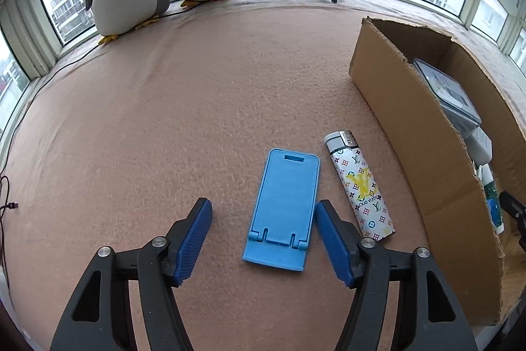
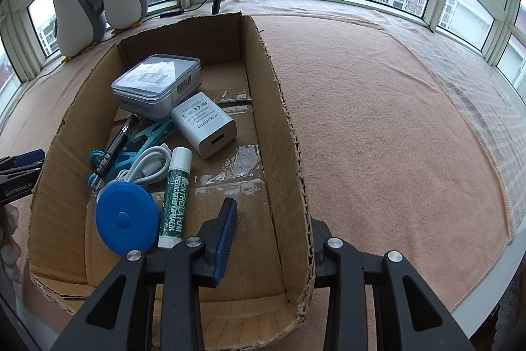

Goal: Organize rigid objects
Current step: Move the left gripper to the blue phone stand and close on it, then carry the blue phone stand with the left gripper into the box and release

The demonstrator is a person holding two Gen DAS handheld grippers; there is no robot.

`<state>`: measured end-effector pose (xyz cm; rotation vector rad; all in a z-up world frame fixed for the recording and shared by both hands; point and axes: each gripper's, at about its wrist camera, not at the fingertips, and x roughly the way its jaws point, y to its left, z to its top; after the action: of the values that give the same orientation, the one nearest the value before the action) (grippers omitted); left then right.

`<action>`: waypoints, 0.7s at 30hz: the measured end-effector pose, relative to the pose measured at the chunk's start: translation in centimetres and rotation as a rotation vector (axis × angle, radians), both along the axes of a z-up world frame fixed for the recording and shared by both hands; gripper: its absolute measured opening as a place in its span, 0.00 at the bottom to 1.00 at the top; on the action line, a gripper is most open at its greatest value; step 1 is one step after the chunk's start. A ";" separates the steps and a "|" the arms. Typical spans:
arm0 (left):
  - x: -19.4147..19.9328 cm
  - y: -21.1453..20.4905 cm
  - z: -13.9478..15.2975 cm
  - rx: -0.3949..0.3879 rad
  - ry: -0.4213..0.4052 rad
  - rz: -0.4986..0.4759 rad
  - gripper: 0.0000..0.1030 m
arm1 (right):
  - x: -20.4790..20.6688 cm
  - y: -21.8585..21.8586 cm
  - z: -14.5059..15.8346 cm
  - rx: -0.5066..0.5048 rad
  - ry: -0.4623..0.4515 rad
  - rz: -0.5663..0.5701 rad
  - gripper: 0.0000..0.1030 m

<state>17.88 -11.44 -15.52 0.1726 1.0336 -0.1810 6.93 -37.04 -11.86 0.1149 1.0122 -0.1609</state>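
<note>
Your left gripper (image 1: 263,213) hangs spread over the blue stand (image 1: 282,213) lying flat on the desk (image 1: 164,120) beside the lighter (image 1: 360,186); probably light, stiff, slick plastic, so pinch its long edges, while your right gripper (image 2: 297,236) clamps the box (image 2: 289,127) wall.

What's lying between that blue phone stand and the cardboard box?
A patterned white lighter lies on the pink cloth between the blue phone stand and the cardboard box, beside the stand and apart from it. The left wrist view shows this.
</note>
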 end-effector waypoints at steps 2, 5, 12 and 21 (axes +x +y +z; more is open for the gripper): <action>0.2 -0.2 0.0 0.005 -0.001 -0.009 0.68 | 0.0 0.0 0.0 0.000 -0.001 0.000 0.31; 0.3 -0.3 0.0 0.008 -0.006 -0.020 0.67 | 0.0 0.0 0.0 0.001 -0.001 0.000 0.31; 0.0 -1.0 0.1 -0.022 -0.002 -0.042 0.44 | 0.0 0.0 0.0 0.000 0.000 0.000 0.31; -0.6 -0.1 0.2 -0.082 0.014 -0.022 0.39 | 0.0 0.0 0.0 -0.002 -0.001 -0.001 0.31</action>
<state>17.31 -11.56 -15.35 0.1088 1.0369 -0.2446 6.92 -37.00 -11.88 0.1133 1.0112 -0.1630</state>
